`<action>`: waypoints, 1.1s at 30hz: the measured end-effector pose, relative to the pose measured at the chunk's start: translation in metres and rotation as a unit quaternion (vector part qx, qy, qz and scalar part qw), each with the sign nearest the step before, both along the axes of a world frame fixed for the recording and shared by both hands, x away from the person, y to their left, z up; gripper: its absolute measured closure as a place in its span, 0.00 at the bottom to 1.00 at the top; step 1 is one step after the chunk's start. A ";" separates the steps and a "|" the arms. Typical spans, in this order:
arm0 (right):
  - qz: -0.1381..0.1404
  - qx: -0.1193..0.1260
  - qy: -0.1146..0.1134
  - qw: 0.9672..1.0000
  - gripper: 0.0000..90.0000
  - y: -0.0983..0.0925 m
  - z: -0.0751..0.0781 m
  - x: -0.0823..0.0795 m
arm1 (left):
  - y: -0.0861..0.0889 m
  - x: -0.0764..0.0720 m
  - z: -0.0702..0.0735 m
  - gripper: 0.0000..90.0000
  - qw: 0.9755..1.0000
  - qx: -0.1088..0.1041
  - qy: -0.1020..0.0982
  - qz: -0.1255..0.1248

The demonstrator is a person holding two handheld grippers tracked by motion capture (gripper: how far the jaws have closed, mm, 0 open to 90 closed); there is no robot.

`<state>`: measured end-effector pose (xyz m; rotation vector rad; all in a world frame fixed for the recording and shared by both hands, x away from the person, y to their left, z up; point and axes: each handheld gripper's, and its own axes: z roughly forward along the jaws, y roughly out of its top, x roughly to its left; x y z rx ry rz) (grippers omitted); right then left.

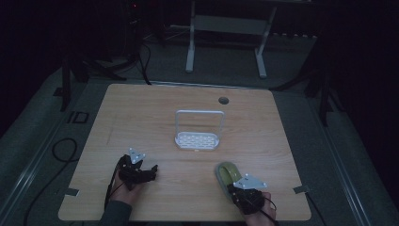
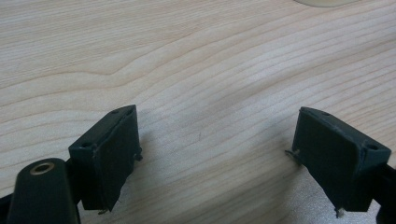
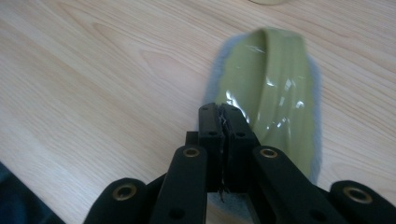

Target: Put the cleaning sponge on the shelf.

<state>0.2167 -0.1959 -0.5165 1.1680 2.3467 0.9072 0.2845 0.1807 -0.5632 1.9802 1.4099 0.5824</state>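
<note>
An olive-green plate [image 1: 227,170] lies near the front right of the wooden table [image 1: 141,117]. In the right gripper view the plate [image 3: 275,93] looks tilted, its glossy inside facing up. My right gripper [image 3: 220,108] pinches the plate's near left rim with its jaws pressed together; from above, the right gripper [image 1: 234,185] sits just behind the plate. My left gripper [image 1: 153,170] rests at the front left, pointing right. Its jaws [image 2: 217,112] stand wide apart over bare wood with nothing between them. A white rack [image 1: 197,140] with a tall loop handle stands mid-table.
A round cable hole [image 1: 223,100] sits near the table's far edge. Beyond the table stand the white legs of another frame [image 1: 190,47] on the dark floor. A black cable [image 1: 66,150] loops on the floor to the left.
</note>
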 end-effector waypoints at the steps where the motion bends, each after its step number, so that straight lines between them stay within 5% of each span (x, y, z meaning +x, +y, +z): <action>1: -0.003 -0.002 0.000 1.000 0.97 -0.005 0.001 0.001 | 0.000 0.000 0.000 0.17 1.000 0.000 0.000 0.000; 12: 0.012 0.014 0.014 1.000 0.94 -0.023 0.016 0.009 | 0.000 0.000 0.000 0.17 1.000 0.000 0.000 0.000; 19: 0.023 0.005 0.007 1.000 0.85 -0.021 0.029 0.014 | 0.000 0.000 0.000 0.17 1.000 0.000 0.000 0.000; 33: 0.036 -0.004 0.032 0.999 0.70 -0.025 0.039 0.032 | 0.000 0.000 0.000 0.17 1.000 0.000 0.000 0.000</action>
